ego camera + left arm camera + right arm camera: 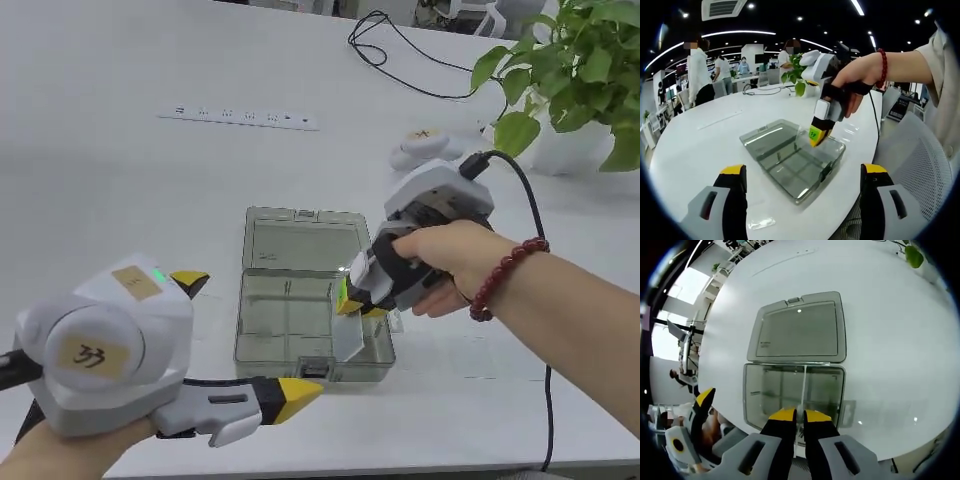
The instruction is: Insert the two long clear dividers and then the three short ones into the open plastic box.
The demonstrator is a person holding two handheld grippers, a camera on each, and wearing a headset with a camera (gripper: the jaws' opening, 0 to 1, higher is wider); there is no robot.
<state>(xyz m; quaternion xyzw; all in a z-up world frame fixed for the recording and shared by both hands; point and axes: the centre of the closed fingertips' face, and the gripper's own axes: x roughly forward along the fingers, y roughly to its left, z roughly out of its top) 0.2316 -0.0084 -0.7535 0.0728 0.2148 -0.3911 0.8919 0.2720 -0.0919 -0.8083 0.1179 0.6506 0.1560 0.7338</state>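
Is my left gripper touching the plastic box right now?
Apart. In the left gripper view the left gripper is open and stops short of the box: bare table lies between its tips and the box's near corner.

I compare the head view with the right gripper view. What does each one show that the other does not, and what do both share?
Head view: the hand with a red bead bracelet that holds the right gripper, and that gripper's black cable. Right gripper view: office furniture beyond the white table, and the open plastic box from straight above. Both: that box with its lid laid back, the clear divider between the right gripper's shut jaws, the open left gripper and the table.
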